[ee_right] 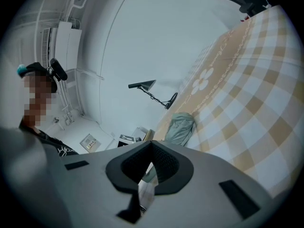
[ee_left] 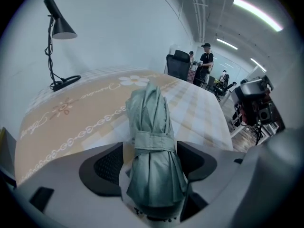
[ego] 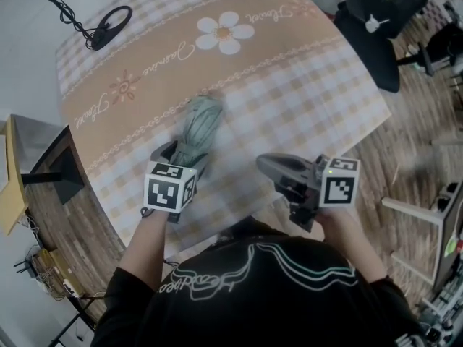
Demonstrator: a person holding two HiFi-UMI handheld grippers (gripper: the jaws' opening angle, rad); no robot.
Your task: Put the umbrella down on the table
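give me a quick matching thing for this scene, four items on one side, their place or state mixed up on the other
1 umbrella
2 desk lamp
3 left gripper
4 right gripper

a fingers together, nothing between them
b grey-green, folded and strapped
c on the far corner of the table
d fingers apart, either side of the umbrella

Pairs: 1-b, 2-c, 3-d, 4-a

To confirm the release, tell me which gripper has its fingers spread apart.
The left gripper: its fingers stand wide either side of the folded grey-green fabric umbrella lying on the checked tablecloth. The right gripper has its fingers closed together.
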